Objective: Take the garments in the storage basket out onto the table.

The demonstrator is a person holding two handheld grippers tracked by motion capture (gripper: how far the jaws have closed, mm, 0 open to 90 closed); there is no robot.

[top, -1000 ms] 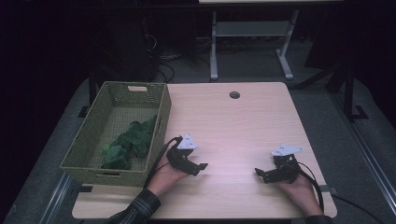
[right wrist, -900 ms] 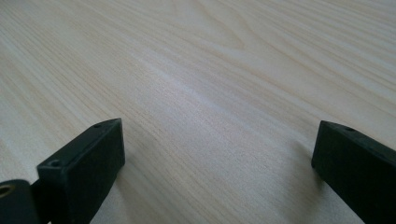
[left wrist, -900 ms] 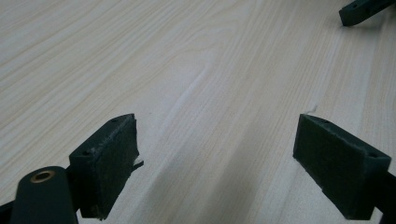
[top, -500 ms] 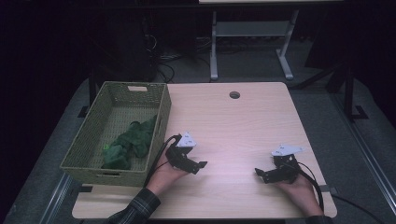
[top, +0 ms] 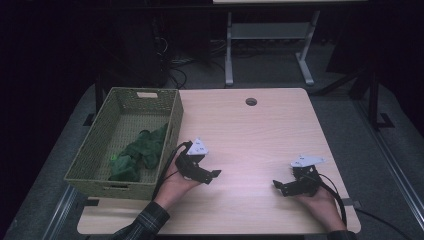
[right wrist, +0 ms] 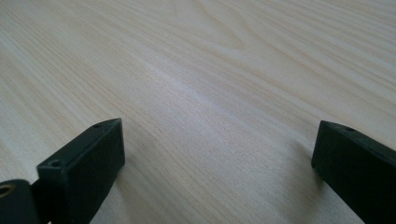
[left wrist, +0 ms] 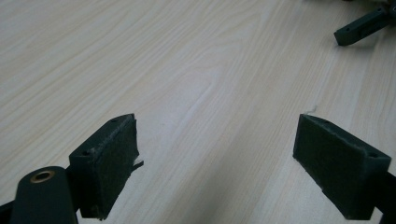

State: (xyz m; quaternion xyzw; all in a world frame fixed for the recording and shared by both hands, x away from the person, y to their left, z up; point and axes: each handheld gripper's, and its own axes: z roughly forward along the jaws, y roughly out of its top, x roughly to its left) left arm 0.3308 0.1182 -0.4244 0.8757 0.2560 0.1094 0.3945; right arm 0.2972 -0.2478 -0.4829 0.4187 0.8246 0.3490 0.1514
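Observation:
A woven olive basket [top: 174, 125] stands at the table's left side, with a crumpled green cloth [top: 140, 152] lying inside it. My left gripper [top: 205, 172] rests low on the light wooden table [top: 250, 135] just right of the basket's near corner. In the left gripper view it is open [left wrist: 217, 121] over bare wood, and a jaw of the other gripper [left wrist: 362, 27] shows at the top right. My right gripper [top: 282, 186] sits near the table's front right. Its jaws also stand wide apart [right wrist: 219, 125] with nothing between them.
A round cable hole [top: 251, 101] lies near the table's far edge. Beyond the table stands a grey metal frame [top: 229, 55] on a dark floor with cables. Each gripper trails a black cable toward the front edge.

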